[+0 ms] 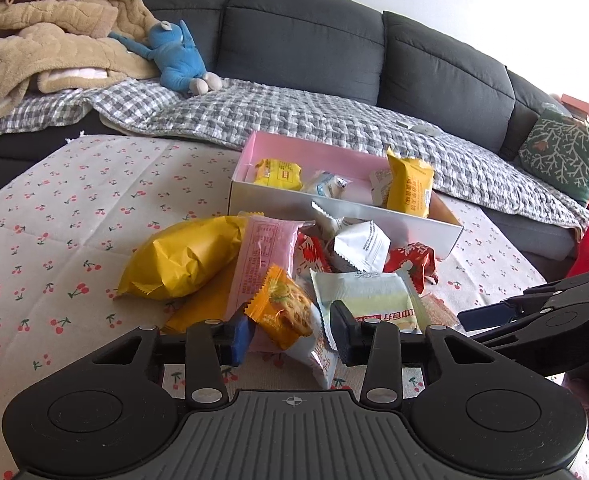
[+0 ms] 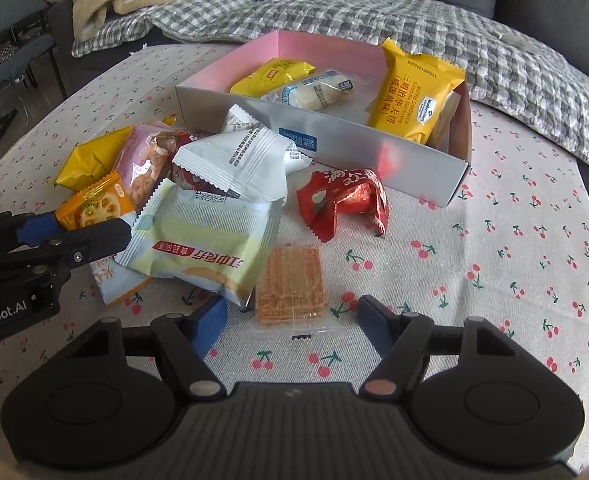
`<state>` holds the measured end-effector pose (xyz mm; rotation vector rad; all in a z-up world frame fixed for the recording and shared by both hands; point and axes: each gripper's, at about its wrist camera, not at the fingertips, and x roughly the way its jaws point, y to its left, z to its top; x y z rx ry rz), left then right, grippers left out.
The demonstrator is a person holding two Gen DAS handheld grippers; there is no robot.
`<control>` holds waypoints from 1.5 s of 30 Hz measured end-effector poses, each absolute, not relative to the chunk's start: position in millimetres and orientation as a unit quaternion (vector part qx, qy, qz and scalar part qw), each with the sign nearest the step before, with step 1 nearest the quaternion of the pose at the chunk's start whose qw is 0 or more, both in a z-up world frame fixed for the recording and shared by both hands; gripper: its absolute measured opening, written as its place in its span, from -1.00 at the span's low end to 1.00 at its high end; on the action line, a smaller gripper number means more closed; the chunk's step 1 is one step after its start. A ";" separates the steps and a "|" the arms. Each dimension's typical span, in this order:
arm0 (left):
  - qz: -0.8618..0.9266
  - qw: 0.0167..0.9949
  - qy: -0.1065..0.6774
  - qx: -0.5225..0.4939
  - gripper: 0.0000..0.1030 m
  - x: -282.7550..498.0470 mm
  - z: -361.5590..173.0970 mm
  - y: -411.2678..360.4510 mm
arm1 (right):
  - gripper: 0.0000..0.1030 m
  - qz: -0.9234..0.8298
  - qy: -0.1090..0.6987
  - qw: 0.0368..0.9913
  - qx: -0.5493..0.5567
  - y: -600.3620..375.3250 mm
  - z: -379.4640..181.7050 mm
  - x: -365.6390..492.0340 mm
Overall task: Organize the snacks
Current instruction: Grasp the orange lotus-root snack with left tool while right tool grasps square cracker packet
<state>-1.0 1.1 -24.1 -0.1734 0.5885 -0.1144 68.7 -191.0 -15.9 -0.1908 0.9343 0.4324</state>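
A pile of snack packets lies on the cherry-print tablecloth [image 1: 54, 216] in front of a pink-lined white box [image 1: 318, 200] that holds several packets. My left gripper [image 1: 290, 330] is open, its blue pads on either side of a small orange cracker packet [image 1: 284, 308], not closed on it; the same packet shows in the right wrist view [image 2: 98, 204]. My right gripper [image 2: 292, 320] is open around a clear-wrapped wafer packet [image 2: 290, 282] lying flat on the cloth. The box [image 2: 374, 152] holds a tall yellow waffle packet [image 2: 414, 92].
In the pile are a big yellow bag [image 1: 178, 256], a pink packet [image 1: 266, 248], white packets [image 2: 234, 164], a pale green packet [image 2: 210, 248] and a red wrapper [image 2: 346, 200]. A grey sofa [image 1: 434, 64] with a checked blanket, beige quilt and blue plush toy [image 1: 174, 60] is behind.
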 end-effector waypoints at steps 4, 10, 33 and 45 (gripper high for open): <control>-0.068 0.952 0.285 -0.086 -0.37 0.4 -21.7 -4.2 | 0.00 0.199 0.443 0.870 -0.090 -192.2 -14.9 70.4; -0.071 0.943 0.305 -0.110 -0.57 5.8 -26.6 -3.2 | -0.24 0.197 0.443 0.870 -0.092 -190.7 -13.9 69.8; -0.065 0.940 0.312 -0.124 -0.81 2.5 -12.3 3.7 | -0.38 0.148 0.474 0.867 -0.048 -215.0 2.1 68.5; -0.079 0.951 0.279 -0.108 -0.81 8.4 26.7 13.4 | -0.59 0.170 0.444 0.880 -0.014 -211.3 30.7 80.2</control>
